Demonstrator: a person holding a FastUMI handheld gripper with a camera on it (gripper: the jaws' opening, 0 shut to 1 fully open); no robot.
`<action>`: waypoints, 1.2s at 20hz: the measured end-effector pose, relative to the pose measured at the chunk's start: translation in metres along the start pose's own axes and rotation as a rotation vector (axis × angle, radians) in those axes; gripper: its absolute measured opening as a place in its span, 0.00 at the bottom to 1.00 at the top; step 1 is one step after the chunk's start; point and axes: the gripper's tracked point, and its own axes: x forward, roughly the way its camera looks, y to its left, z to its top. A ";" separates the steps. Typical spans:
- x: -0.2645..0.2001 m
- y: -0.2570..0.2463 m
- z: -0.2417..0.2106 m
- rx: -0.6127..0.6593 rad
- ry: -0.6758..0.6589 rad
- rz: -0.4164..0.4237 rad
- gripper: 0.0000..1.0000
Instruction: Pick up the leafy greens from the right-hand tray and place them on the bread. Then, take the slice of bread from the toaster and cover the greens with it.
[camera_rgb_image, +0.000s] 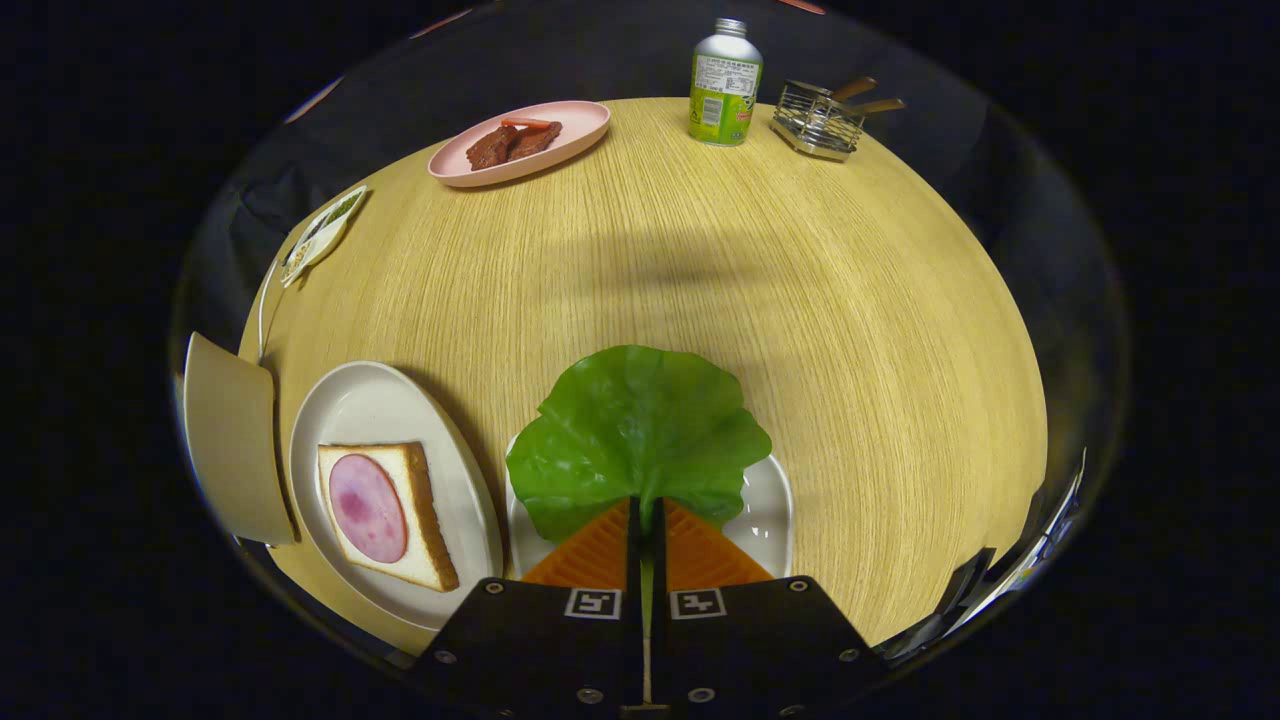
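Dining booth (wooden table (800, 300), plates (370, 405))

Hand-held gripper (646, 520): orange ribbed fingers (600, 555), blk body, screws, 2 sq. markers.

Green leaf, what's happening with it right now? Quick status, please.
Gripper shut on leaf stem, above small white tray. Bread with ham waits on left plate. Nothing between them.

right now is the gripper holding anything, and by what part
Yes: the gripper is shut on the green leaf, pinching its stem end between the orange fingers, above the small white tray.
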 end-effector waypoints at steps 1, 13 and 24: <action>-0.004 0.003 0.000 0.017 -0.005 0.025 0.03; -0.089 0.067 0.017 -0.040 -0.121 0.228 0.02; -0.092 0.159 -0.006 -0.187 -0.072 0.394 0.02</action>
